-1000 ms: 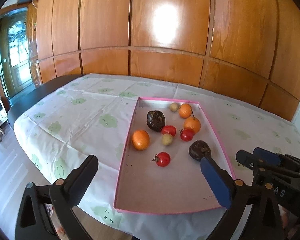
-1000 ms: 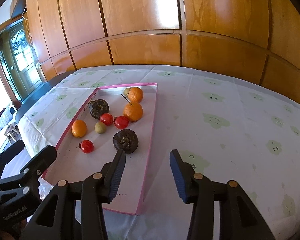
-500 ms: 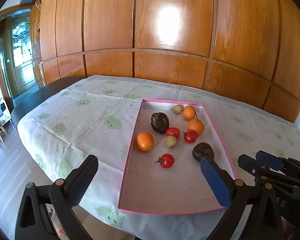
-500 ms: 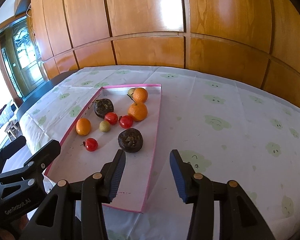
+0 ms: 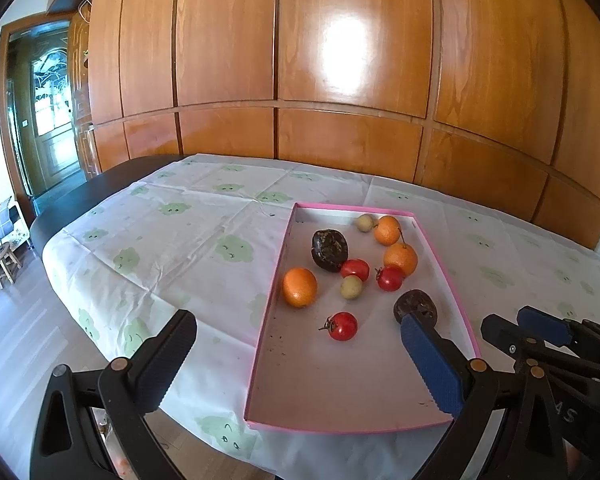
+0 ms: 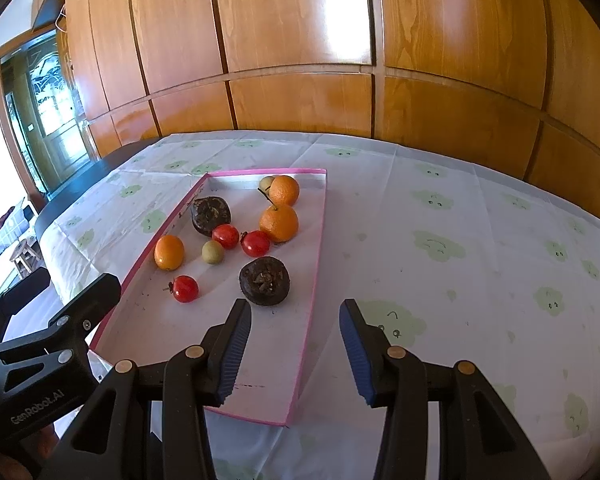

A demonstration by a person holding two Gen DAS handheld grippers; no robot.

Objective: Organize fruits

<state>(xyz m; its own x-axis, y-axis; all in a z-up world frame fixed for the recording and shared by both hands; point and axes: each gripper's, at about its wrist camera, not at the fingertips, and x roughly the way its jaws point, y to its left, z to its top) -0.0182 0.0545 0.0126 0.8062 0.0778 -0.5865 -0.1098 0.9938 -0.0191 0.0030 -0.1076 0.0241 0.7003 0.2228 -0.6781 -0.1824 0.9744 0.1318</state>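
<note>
A shallow pink-rimmed tray (image 5: 266,312) (image 6: 318,248) lies on the table and holds loose fruit. In it are three oranges, one being (image 5: 299,286) (image 6: 169,252), three red tomatoes, one being (image 5: 342,325) (image 6: 185,288), two dark wrinkled fruits, the nearer one (image 5: 415,305) (image 6: 264,280), and two small greenish fruits, one being (image 5: 351,287) (image 6: 213,252). My left gripper (image 5: 296,356) is open and empty above the tray's near left corner. My right gripper (image 6: 294,346) is open and empty over the tray's near right rim. Each gripper also shows in the other's view, the right (image 5: 540,332), the left (image 6: 52,328).
A white tablecloth with green cloud faces (image 5: 180,248) (image 6: 460,240) covers the dark table. A wooden panelled wall (image 5: 340,80) stands behind. A doorway (image 5: 48,120) and a small stool (image 5: 4,260) are at the left, past the table's edge.
Both grippers have drawn back and up a little from the tray, so the fruit looks smaller and further off. Both stay open. No fruit has moved.
</note>
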